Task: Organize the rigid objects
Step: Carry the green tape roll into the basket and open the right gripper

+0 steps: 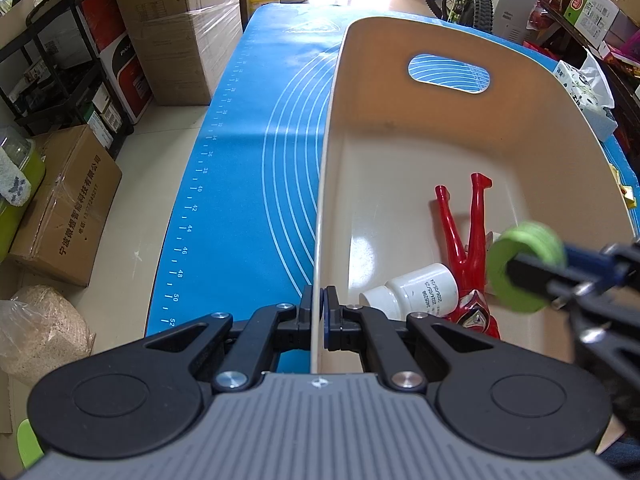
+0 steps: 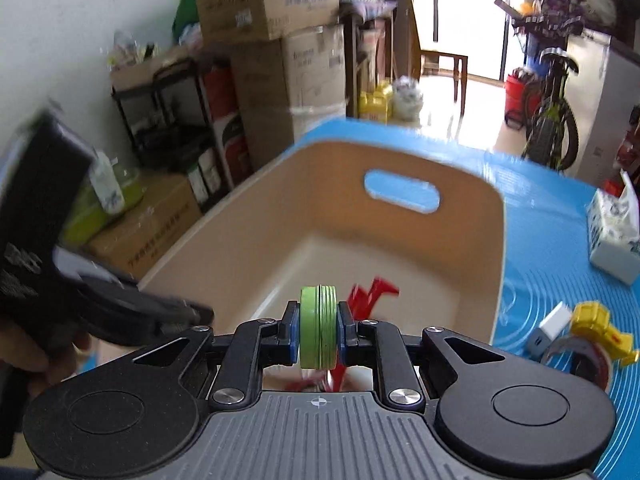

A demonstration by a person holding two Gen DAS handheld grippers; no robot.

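Observation:
A cream bin (image 1: pixel 400 64) (image 2: pixel 280 184) with a handle cut-out stands on the blue mat (image 1: pixel 248 152). My left gripper (image 1: pixel 319 320) is shut on the bin's left wall at the near end. Inside the bin lie a red toy figure (image 1: pixel 468 240) (image 2: pixel 368 292) and a white bottle (image 1: pixel 416 292). My right gripper (image 2: pixel 319 328) is shut on a green round tin (image 2: pixel 318 326) (image 1: pixel 524 264), held on edge over the bin's near end, above the figure. In the right wrist view the left gripper (image 2: pixel 120 304) shows blurred at the left, with a hand behind it.
To the right of the bin, on the mat, lie a yellow toy (image 2: pixel 600 328), a small white block (image 2: pixel 552 326), a tape roll (image 2: pixel 576 360) and a tissue pack (image 2: pixel 612 232). Cardboard boxes (image 1: pixel 180 28) and a black shelf rack (image 1: pixel 52 64) stand on the floor at the left. A bicycle (image 2: pixel 552 112) is beyond the table.

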